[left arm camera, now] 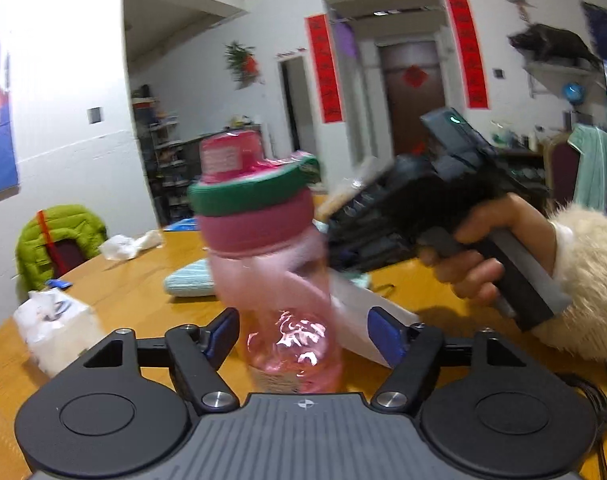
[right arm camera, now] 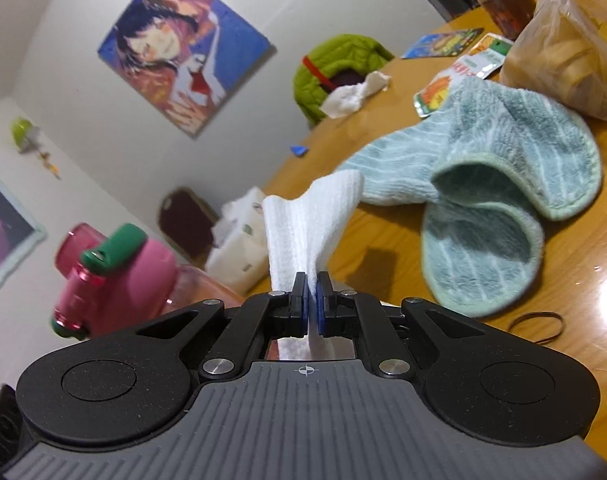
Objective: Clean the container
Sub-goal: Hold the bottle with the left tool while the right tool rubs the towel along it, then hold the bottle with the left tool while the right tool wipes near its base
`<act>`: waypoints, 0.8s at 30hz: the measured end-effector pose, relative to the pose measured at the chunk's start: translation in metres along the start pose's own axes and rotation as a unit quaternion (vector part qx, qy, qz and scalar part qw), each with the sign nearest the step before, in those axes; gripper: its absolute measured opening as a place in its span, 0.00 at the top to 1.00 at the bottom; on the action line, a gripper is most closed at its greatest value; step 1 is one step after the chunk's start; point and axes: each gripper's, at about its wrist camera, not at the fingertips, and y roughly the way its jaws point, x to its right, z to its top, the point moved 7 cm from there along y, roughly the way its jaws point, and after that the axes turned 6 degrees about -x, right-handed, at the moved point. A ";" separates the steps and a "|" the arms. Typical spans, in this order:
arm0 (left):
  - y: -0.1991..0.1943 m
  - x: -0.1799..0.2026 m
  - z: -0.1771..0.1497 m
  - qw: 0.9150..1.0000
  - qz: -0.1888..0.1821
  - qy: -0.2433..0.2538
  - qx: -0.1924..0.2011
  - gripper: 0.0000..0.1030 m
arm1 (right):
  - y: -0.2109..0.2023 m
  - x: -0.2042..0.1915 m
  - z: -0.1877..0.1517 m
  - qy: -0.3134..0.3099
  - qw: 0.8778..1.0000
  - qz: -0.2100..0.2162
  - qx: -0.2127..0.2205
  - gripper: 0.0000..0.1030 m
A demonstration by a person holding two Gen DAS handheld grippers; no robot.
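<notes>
The left tool (left arm camera: 303, 332) stands open around one pink bottle (left arm camera: 259, 232); the right tool (right arm camera: 312, 292) pinches one white tissue (right arm camera: 307, 220).

The pink bottle (left arm camera: 271, 280) between the left gripper (left arm camera: 303, 336) pads is motion-blurred, so contact with the right-hand pad cannot be told; its base is hidden behind the gripper body; ahead to the right, the right gripper's (right arm camera: 313, 300) front is smeared; in the right wrist view the bottle is half hidden at lower left.
</notes>
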 end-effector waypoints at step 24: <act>0.037 -0.010 -0.003 0.999 0.050 -0.001 -0.002 0.29 | -0.014 -0.012 -0.005 -0.002 1.000 0.018 -0.010 0.90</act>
